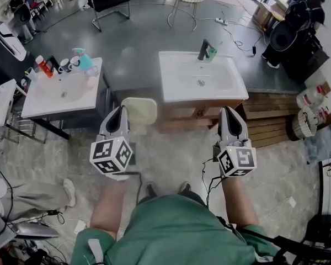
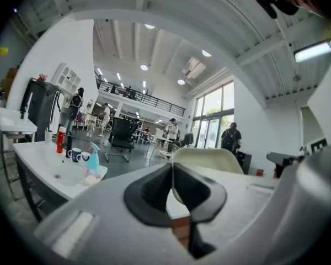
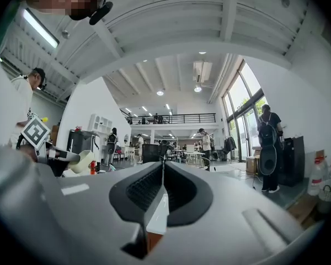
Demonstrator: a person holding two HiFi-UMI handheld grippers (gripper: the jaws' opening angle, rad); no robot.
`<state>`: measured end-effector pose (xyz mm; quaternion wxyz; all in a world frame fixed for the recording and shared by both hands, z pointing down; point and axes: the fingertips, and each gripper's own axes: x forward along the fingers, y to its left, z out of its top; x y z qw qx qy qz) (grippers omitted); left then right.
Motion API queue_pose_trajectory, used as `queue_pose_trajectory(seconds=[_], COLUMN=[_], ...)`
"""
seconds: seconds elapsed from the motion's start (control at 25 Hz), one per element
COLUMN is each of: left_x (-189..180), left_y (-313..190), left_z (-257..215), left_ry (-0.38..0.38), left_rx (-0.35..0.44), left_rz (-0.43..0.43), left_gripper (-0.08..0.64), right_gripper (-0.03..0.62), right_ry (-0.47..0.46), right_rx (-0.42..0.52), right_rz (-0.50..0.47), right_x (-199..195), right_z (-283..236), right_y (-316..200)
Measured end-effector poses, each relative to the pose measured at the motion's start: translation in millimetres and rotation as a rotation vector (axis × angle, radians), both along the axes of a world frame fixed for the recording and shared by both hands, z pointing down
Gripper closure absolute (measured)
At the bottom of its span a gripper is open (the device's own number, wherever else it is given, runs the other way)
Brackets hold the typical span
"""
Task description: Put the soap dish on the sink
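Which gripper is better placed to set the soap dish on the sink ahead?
Left. The left gripper grips the cream soap dish by its edge, short of the white sink. The right gripper is shut on nothing and would need a handover.

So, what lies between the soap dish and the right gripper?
In the head view, only the front of the wooden cabinet under the white sink lies between the soap dish, held by the left gripper, and the right gripper.

Green shirt (image 1: 171, 233). Grey left gripper (image 1: 123, 110) and right gripper (image 1: 230, 110), black-padded jaws; white marker cube (image 1: 111, 155) with black squares on each; thin black cables (image 1: 138, 185) attached.
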<state>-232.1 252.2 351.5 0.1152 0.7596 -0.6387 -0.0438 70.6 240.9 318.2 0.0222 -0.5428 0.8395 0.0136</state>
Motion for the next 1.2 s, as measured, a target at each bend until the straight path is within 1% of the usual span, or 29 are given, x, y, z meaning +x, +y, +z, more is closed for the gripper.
queue_pose_trajectory(seconds=[0.12, 0.2, 0.36, 0.48, 0.6, 0.76, 0.96, 1.2], left_x=[-22.9, -31.4, -33.9, -33.8, -28.1, -17.6, -5.5, 24.1], left_y=[-4.3, -7.8, -19.9, -35.2, -49.4, -68.2, -100.4, -145.2], left_z=[6.8, 11.9, 18.9, 27.5, 36.2, 41.6, 46.7, 53.3], left_ry=[0.017, 0.031, 0.056, 0.074, 0.081, 0.064, 0.072, 0.08], left_rx=[0.001, -0.006, -0.02, -0.032, -0.052, -0.074, -0.098, -0.13], left_rz=[0.012, 0.027, 0.052, 0.058, 0.058, 0.047, 0.001, -0.058], left_gripper=[0.552, 0.552, 0.552, 0.552, 0.552, 0.552, 0.552, 0.551], right_gripper=[0.583, 0.583, 0.583, 0.583, 0.583, 0.583, 0.583, 0.583], right_ry=[0.008, 0.018, 0.04, 0.043, 0.033, 0.005, -0.016, -0.051], right_rx=[0.017, 0.021, 0.012, 0.006, 0.0, -0.006, -0.02, -0.051], right_rz=[0.017, 0.031, 0.057, 0.066, 0.065, 0.045, 0.0, -0.06], right_x=[-21.0, -30.0, -32.1, -31.7, -27.1, -18.4, -4.7, 24.6], right_z=[-3.2, -4.1, -1.8, 4.3, 11.2, 15.6, 24.9, 38.6], right_y=[2.1, 4.9, 4.6, -4.8, -20.2, -48.2, -95.0, -153.2])
